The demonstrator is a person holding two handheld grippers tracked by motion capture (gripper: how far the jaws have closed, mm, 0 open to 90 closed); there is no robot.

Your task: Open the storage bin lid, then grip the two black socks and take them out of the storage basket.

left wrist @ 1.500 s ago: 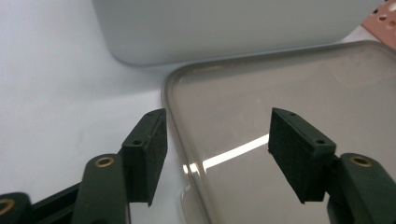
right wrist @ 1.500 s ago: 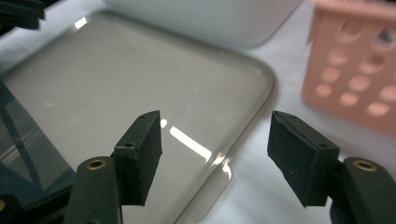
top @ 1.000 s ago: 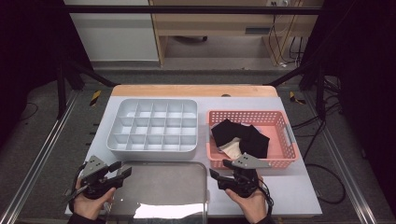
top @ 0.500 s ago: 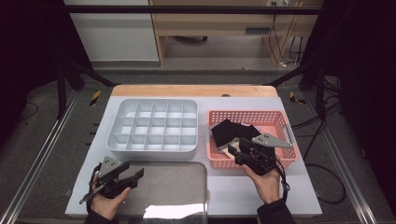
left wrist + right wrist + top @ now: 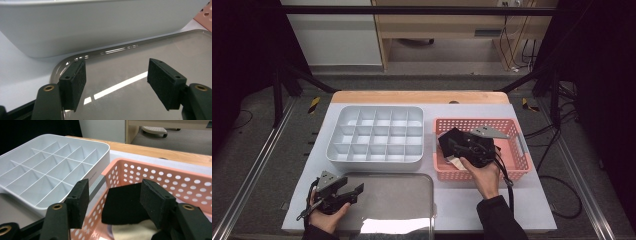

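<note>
The right gripper [image 5: 460, 145] hangs over the pink basket [image 5: 517, 165], jaws apart above black cloth [image 5: 125, 202]. The left gripper [image 5: 354, 191] rests open-jawed over the grey tray [image 5: 402, 200].

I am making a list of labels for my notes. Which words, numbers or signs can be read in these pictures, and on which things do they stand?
None can be read.
The compartment tray bears a small dark marking on its side wall, too small and blurred to read.
</note>
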